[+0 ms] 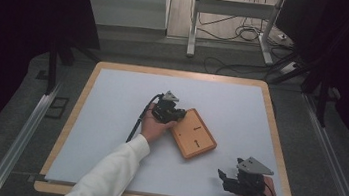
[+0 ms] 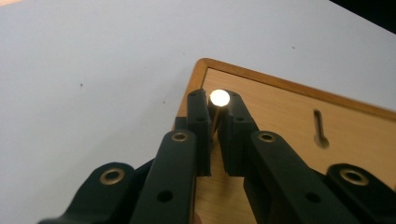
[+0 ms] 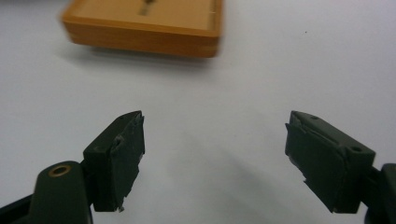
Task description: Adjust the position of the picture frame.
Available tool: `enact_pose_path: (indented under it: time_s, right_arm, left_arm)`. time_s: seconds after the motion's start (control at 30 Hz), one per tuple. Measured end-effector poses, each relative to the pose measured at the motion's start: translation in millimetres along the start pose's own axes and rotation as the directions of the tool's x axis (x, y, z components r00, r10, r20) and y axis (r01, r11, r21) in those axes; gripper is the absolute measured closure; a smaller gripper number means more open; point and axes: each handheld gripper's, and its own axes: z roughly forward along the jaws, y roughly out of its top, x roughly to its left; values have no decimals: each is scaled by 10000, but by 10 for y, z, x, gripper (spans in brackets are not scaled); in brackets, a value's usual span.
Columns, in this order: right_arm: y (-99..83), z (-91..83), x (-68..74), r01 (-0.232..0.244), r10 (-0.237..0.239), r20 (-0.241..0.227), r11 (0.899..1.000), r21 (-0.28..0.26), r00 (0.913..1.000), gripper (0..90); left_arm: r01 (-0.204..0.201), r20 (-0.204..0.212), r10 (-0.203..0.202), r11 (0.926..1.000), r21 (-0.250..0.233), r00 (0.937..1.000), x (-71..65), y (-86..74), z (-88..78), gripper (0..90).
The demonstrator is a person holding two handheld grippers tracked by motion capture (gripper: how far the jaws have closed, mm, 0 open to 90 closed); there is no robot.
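An orange wooden board (image 1: 193, 133) with two keyhole slots (image 1: 197, 142) lies slanted at the middle of the white mat. My left gripper (image 1: 173, 113) hangs over the board's far-left corner. In the left gripper view its jaws (image 2: 215, 105) are shut on a thin brass pin with a bright round head (image 2: 219, 97), above the board (image 2: 289, 116) near one slot (image 2: 319, 128). My right gripper (image 1: 223, 177) rests near the table's front right, apart from the board. Its jaws (image 3: 215, 144) stand wide open with nothing between them, and the board (image 3: 144, 28) lies ahead of them.
The white mat (image 1: 109, 120) covers a table with a light wooden rim (image 1: 88, 82). Beyond the far edge stand metal frame legs (image 1: 193, 24) and loose cables (image 1: 241, 33) on the floor. Dark curtains close in both sides.
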Motion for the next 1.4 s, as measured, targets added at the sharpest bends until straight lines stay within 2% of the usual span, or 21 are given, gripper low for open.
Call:
enact_pose_path:
  time_s: [0.13,0.3,0.43,0.53,0.67,0.87,1.03,1.17,1.4]
  right_arm:
    - [0,4,6,13,-13,-24,10000,11,10000,202]
    - [2,12,24,12,-11,-68,10000,31,10000,203]
    - [2,19,34,38,-37,-81,10000,43,10000,202]
    - [2,28,39,23,-23,-77,10000,57,10000,203]
    - [2,36,50,48,-47,-86,9999,112,10000,202]
    - [1,34,47,27,-26,-79,10000,89,10000,202]
    - [0,32,49,41,-40,-89,9999,98,10000,202]
    - [-5,40,41,58,-57,-93,9999,133,9999,202]
    - [-6,34,45,59,-58,-73,9999,144,10000,202]
  left_arm:
    - [-204,-27,205,9997,120,9998,-39,-85,-165,839]
    - [-453,167,447,9984,352,9989,-67,-274,-318,838]
    - [-447,226,440,9985,306,9988,-38,-392,-421,839]
    - [-378,296,372,9991,176,9989,-1,-433,-490,839]
    - [-539,369,532,9984,182,9979,0,-451,-553,839]
    - [-561,462,550,9982,211,9974,-20,-478,-559,840]
    - [-507,603,484,9980,378,9970,-39,-497,-493,841]
    - [-656,709,623,9968,452,9955,-78,-499,-453,842]
    - [-672,691,637,9965,497,9956,-75,-495,-456,842]
